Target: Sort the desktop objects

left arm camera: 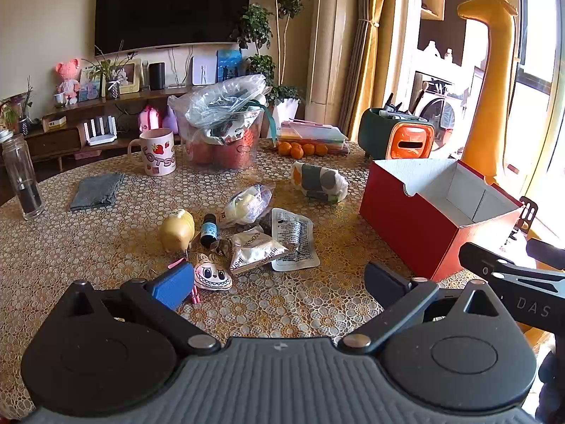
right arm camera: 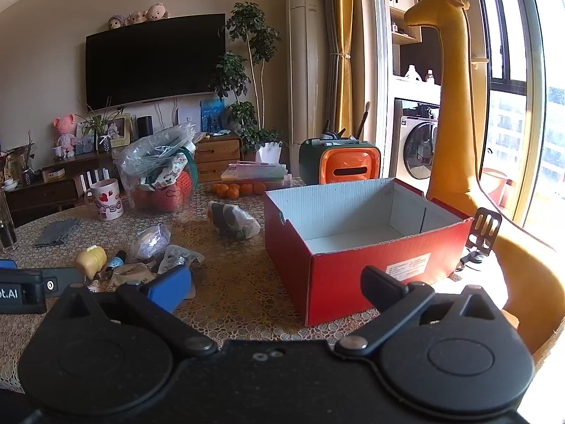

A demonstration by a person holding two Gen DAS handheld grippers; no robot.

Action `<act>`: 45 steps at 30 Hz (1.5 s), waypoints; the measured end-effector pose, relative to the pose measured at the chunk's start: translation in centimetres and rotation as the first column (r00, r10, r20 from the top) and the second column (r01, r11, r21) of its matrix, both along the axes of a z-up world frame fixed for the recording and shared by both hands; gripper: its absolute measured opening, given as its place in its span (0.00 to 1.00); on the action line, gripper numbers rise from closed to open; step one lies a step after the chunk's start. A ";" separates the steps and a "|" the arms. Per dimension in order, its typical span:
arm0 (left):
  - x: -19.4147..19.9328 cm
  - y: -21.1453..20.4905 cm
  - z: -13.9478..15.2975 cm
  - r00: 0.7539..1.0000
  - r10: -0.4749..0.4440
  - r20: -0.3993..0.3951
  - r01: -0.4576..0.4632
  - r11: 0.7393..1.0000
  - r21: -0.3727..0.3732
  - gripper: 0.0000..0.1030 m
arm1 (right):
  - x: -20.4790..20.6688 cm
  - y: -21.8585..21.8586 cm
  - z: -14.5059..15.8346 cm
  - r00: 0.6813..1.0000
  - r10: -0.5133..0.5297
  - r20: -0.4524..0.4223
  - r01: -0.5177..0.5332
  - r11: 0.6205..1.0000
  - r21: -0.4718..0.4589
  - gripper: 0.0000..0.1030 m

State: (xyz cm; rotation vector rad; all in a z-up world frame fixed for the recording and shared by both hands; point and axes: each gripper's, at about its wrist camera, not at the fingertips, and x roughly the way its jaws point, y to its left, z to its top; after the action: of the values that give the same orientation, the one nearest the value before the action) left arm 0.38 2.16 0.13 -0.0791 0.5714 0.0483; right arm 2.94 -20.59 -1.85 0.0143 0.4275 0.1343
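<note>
Currently both grippers empty, fingers spread; toy pile [left arm camera: 226, 243] at 12 o'clock of left gripper [left arm camera: 275, 282], nearer than right gripper [right arm camera: 275, 288]; red box [right arm camera: 353, 247] at 2 o'clock.

I note the box [right arm camera: 353, 275] red outside, white inside; bench [left arm camera: 106, 247] cloth gold with a white circle pattern; mug [left arm camera: 158, 152] pink (strawberry print); small bottle [left arm camera: 208, 229] blue-labelled; cloth [left arm camera: 95, 190] grey.

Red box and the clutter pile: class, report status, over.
Both grippers open, empty. Red box empty. Clutter pile untouched left of it. Nothing in the way.
</note>
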 end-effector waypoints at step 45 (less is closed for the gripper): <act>9.3 10.2 -9.0 0.991 -0.077 -0.108 0.083 0.995 0.052 0.91 | 16.1 11.2 -6.0 0.966 0.226 -0.127 -0.241 0.964 -0.114 0.95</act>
State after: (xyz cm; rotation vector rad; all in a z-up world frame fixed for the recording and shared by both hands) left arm 9.71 12.38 -8.86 0.0018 0.6781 -0.0096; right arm 19.05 -9.36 -7.81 -0.1571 0.5495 0.3399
